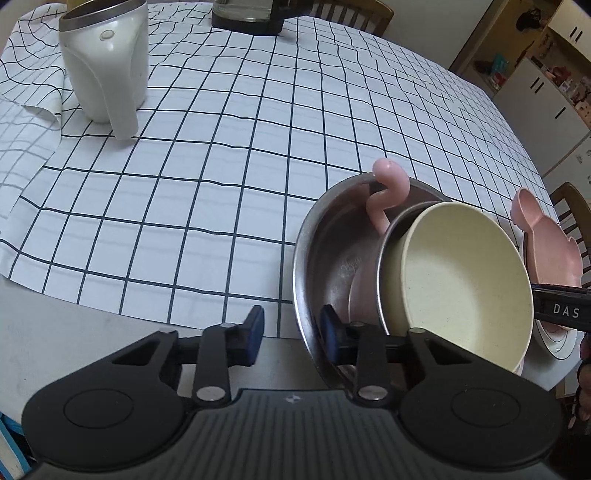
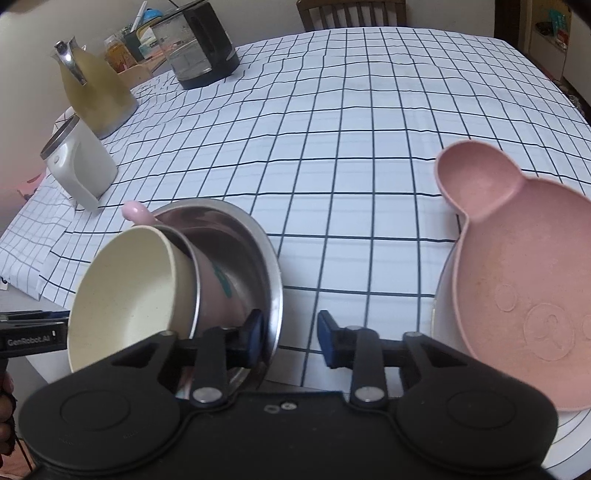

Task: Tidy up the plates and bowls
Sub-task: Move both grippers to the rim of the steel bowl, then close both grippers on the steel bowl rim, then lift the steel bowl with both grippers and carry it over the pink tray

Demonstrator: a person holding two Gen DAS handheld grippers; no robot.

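Note:
A steel bowl [image 1: 325, 240] stands tilted at the table's near edge, with a pink cup with a curly handle [image 1: 388, 192] and a cream bowl [image 1: 461, 280] nested in it. My left gripper [image 1: 291, 338] is open, its jaws straddling the steel bowl's near rim. In the right wrist view my right gripper [image 2: 290, 338] is open, its jaws straddling the steel bowl's [image 2: 258, 251] right rim; the cream bowl [image 2: 125, 291] leans left. A pink bear-shaped plate [image 2: 524, 280] lies on a white plate [image 2: 443, 295] at the right.
A white jug [image 1: 107, 62] stands at the back left on the checked tablecloth [image 1: 221, 166]. A glass kettle [image 2: 199, 48] and a yellow flask [image 2: 96, 85] stand at the far left. Chairs [image 2: 351, 13] stand behind the table.

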